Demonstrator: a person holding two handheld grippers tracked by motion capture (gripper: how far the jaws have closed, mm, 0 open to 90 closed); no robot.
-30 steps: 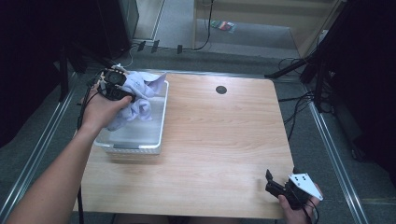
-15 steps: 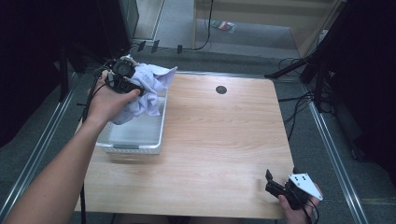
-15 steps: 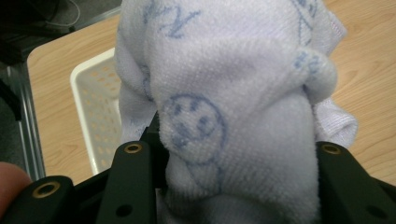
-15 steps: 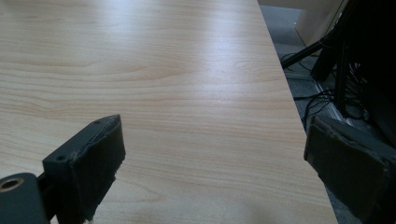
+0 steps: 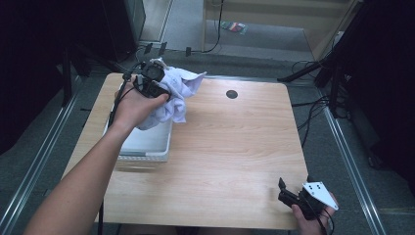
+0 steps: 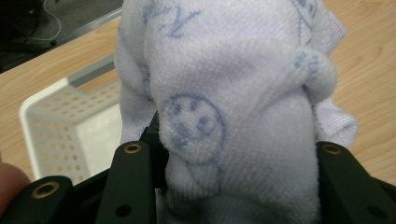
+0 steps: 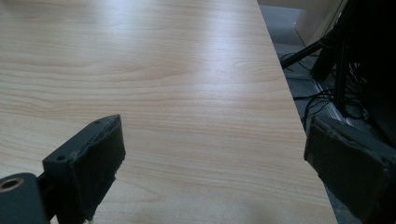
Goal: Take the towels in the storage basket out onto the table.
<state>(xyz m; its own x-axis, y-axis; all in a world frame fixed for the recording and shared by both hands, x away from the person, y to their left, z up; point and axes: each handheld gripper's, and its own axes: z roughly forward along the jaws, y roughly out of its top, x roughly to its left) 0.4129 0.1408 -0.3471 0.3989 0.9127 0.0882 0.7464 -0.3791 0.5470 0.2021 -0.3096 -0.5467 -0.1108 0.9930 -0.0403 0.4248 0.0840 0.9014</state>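
Two jaws of my L claw [image 5: 161,90] pinch a bunched towel [image 5: 177,93], so it hangs clear above the basket [image 5: 147,147] w/ its tail draping over the rim toward the table [image 5: 235,156]. I'd guess I'm lifting it out, hence the high hold. My R claw [image 5: 288,193] sits spread and empty at the near R corner, parked out of the way.

Basket [image 5: 147,142] partly behind cloth [image 5: 171,95]
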